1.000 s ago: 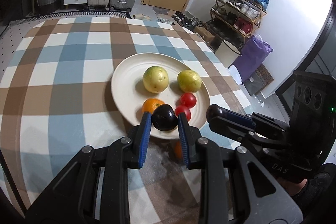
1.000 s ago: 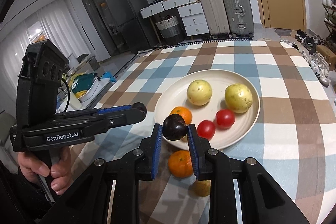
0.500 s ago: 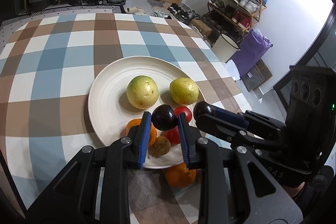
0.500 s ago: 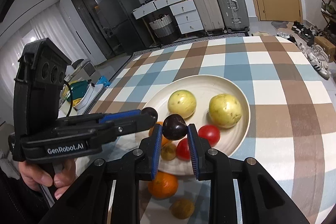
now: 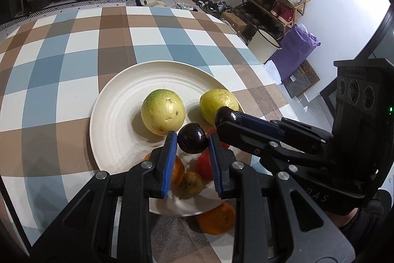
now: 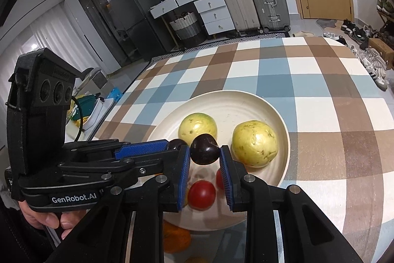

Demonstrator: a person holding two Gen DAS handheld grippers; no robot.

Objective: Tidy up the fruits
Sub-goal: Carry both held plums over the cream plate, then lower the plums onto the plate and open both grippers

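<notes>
Dark plum (image 5: 192, 141) is pinched in the left tongs (image 5: 192, 143), another plum (image 6: 205, 149) in the right tongs (image 6: 205, 154), both over the plate (image 5: 115, 115) for dropping in.

A glossy dark plum (image 5: 192, 141) is sitting pinched in the left claw (image 5: 192, 143) above the cream plate (image 5: 115, 120), and a second dark plum (image 6: 205, 149) is sitting in the right claw (image 6: 205, 154). On the plate are lying two yellow-green guavas (image 5: 163, 111), red tomatoes (image 6: 202, 194), an orange (image 5: 177, 171) and a small brown fruit (image 5: 190, 184). Another orange (image 5: 216, 219) is resting on the table just beside the plate's near rim.
</notes>
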